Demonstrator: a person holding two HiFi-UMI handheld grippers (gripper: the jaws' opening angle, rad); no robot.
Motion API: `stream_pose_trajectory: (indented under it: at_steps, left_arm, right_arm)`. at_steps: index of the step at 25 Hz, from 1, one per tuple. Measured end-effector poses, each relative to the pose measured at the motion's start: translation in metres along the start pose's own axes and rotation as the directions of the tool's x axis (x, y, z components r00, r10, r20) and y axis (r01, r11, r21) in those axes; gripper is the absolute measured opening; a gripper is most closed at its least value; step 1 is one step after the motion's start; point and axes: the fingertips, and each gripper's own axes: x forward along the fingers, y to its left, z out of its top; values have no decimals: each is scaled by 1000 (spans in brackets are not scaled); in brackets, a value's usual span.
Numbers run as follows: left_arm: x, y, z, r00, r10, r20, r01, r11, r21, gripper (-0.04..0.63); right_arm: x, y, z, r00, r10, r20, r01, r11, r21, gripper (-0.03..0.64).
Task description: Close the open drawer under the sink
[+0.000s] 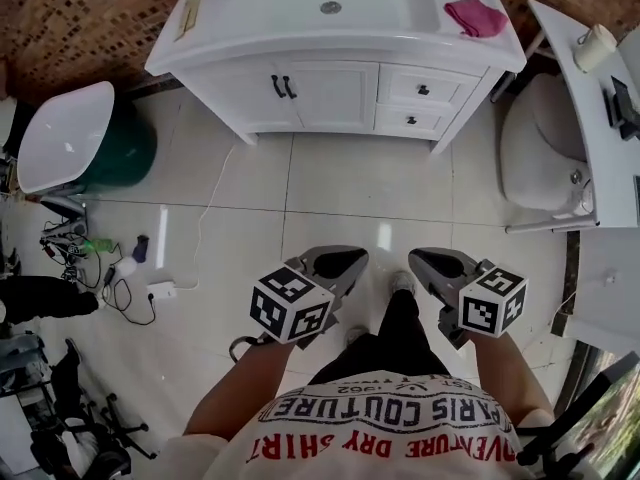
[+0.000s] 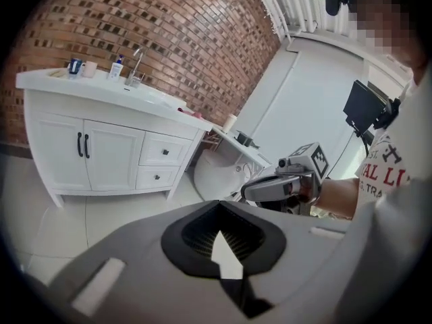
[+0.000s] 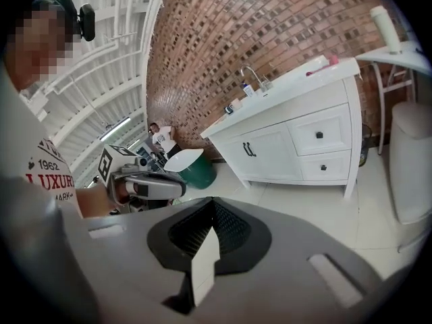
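Note:
The white vanity (image 1: 262, 60) with the sink stands well ahead of me across the tiled floor. Its two small drawers, upper (image 1: 423, 89) and lower (image 1: 411, 120), sit at the right, beside double doors (image 1: 284, 88). Both drawer fronts look nearly flush; I cannot tell whether either stands out. The same drawers show in the left gripper view (image 2: 164, 153) and the right gripper view (image 3: 318, 135). My left gripper (image 1: 340, 260) and right gripper (image 1: 438, 262) hover side by side at waist height, far from the vanity. Both are shut with nothing in them.
A pink cloth (image 1: 476, 16) lies on the vanity top. A white rounded bin (image 1: 545, 158) and a white table (image 1: 590, 98) with a cup (image 1: 595, 46) stand at the right. A green bin with a white lid (image 1: 85, 138) and floor cables (image 1: 130, 280) are at the left.

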Motion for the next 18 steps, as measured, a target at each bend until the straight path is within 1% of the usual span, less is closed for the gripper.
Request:
stream_pose_trajectory:
  at_steps: [2,5,8,10,12,14,18]
  left_arm:
    - [-23,-18,-2,1000,-16,16,15,1000,27,-11]
    - [-54,-44,-1,997,-42,65,39,998,52,-11]
    - [-78,-69,4,993,-53,109,45,996,76,-11]
    - [-94,-87,9,989,-58,139,46,995,87,-11]
    - [-110,-106,18,982,-69,176,50,993,111,-11]
    - [-124,-127,26,976,-79,204,48,987,152,-11]
    - [-142,-174,37,969,-82,232,26,971,237,-11]
  right_arm:
    - [-8,31,-2,1000,-18,11,18,999,-26,6]
    - [-21,71,-10,999,-50,-5,50,995,-81,6]
    - [-38,103,-16,997,-82,-11,80,985,-154,6]
    - [-51,121,-13,996,-94,6,93,980,-177,6]
    - [-64,140,-2,995,-90,39,97,973,-211,6]
    - [-78,161,10,994,-76,76,93,962,-257,6]
    - [-111,197,21,989,-43,140,87,942,-324,6]
